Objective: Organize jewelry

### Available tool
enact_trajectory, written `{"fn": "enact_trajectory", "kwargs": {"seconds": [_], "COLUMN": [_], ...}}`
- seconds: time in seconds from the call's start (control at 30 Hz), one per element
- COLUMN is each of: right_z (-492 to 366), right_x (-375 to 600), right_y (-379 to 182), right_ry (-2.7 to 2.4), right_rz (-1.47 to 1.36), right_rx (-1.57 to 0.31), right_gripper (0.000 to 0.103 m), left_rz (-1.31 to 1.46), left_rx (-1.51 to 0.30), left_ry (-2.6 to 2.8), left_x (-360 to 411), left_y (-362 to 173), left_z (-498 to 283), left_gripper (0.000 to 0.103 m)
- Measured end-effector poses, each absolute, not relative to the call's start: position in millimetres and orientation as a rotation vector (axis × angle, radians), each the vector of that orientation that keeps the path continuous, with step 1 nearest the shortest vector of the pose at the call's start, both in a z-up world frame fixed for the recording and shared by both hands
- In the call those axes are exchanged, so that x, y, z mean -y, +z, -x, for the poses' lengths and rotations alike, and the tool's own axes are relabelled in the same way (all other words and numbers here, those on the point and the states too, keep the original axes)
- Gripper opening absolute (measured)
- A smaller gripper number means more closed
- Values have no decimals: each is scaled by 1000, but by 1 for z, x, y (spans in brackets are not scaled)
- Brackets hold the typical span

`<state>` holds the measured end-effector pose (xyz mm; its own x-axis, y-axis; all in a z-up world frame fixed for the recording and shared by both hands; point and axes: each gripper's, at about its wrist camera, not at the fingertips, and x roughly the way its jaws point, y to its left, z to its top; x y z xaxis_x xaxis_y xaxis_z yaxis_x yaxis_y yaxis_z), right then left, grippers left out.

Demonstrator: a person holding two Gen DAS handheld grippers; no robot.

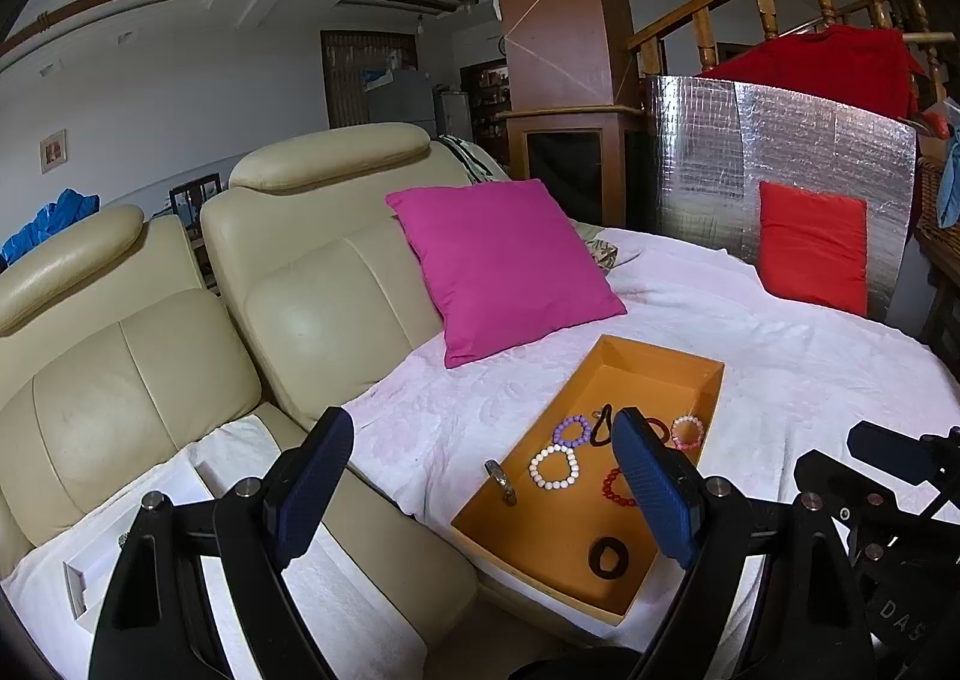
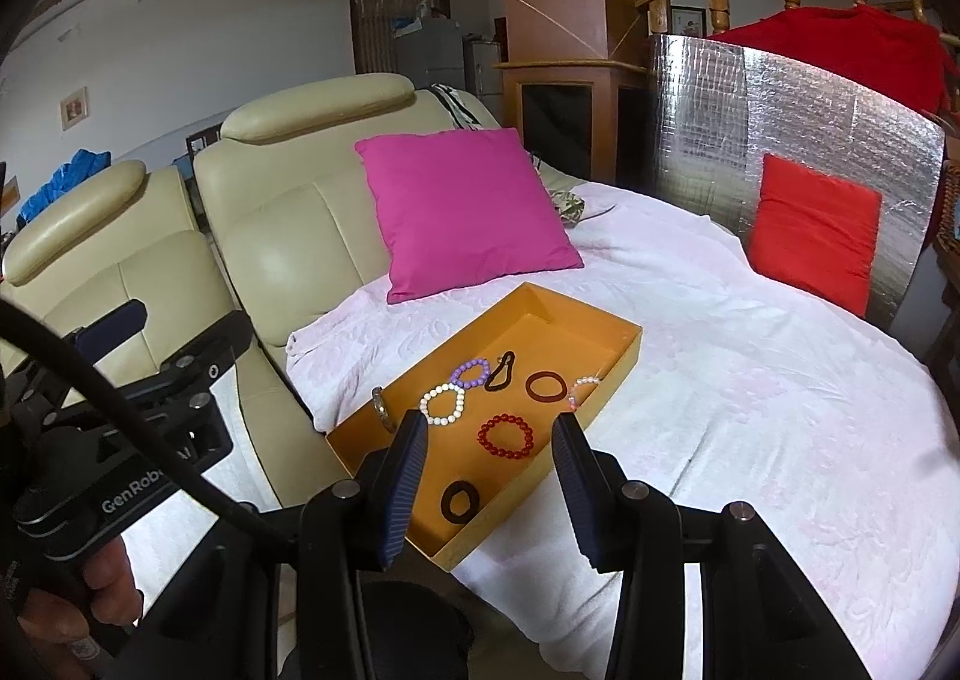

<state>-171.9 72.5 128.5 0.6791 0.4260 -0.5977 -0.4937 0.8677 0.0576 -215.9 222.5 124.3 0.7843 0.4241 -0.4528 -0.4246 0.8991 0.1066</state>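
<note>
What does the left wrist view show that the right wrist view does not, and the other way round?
Only the left wrist view shows the white box on the sofa seat.

Only the right wrist view shows the whole red bead bracelet, the brown ring, and the person's left hand on its handle.

Both show the orange tray on the white blanket, the purple bracelet, the white bracelet, and the pink pillow.

Both wrist views overlook the orange tray.
</note>
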Motion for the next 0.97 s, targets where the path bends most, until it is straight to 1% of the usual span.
{"fn": "enact_trajectory", "kwargs": {"seconds": [0.43,0.77,0.87,0.97], "right_z": [147,117,107,91], "right_x": [-89,-93,-82,-51], "right_y": [113,98,93,85], "right_ry": [516,510,491,434], "right_rz": [146,114,76,17], "right_rx": [-665,-687,-680,-681], "right_gripper": [47,47,47,47], "left_rz": [-8,-45,-80,-113], "left_rx": [-521,-549,-547,-559], "left_ry": [454,456,432,335], "left_x": [-232,-231,-217,-185], "left_y": [110,97,93,89], "left_z": [189,161,146,121], "left_gripper": [88,88,88,88]}}
